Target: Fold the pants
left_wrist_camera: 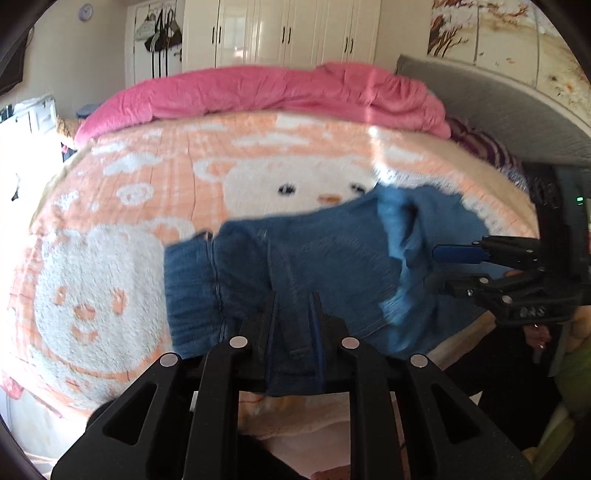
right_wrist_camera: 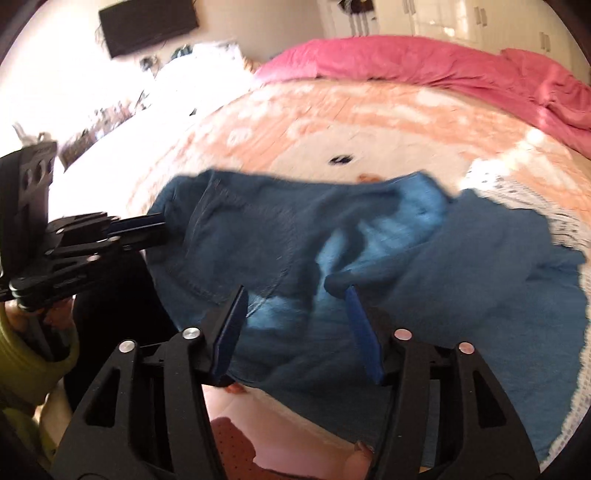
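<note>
- In the left wrist view, at the far left, we see a peach and white fleece blanket (left_wrist_camera: pixel 110 229) with cartoon bear faces, spread over a bed.
- A rumpled pink duvet (left_wrist_camera: pixel 280 88) lies bunched along the bed's far edge, and cream wardrobe doors (left_wrist_camera: pixel 288 33) stand behind it.
- Toward the middle lie the blue denim pants (left_wrist_camera: pixel 314 266), spread across the blanket near the bed's front edge — the ribbed waistband sits at the left end.
- Our left gripper (left_wrist_camera: pixel 293 314) is clenched on a fold of the denim; the cloth runs between its two narrow-set fingers and hangs over the front of the tool.
- At the right edge of this view the right gripper (left_wrist_camera: pixel 441 267) reaches in sideways, with one blue-padded finger above and one dark finger below.
- In the right wrist view, the left gripper (right_wrist_camera: pixel 159 230) enters from the left, its tips at the edge of the pants (right_wrist_camera: pixel 258 236), held by a hand in a green sleeve (right_wrist_camera: pixel 33 354).
- In the middle, the right gripper (right_wrist_camera: pixel 295 325) is released — its blue fingers (right_wrist_camera: pixel 231 332) stand well apart above the denim, pinching nothing.
- To the right, a paler inner side of the cloth shows in a loose fold.
</note>
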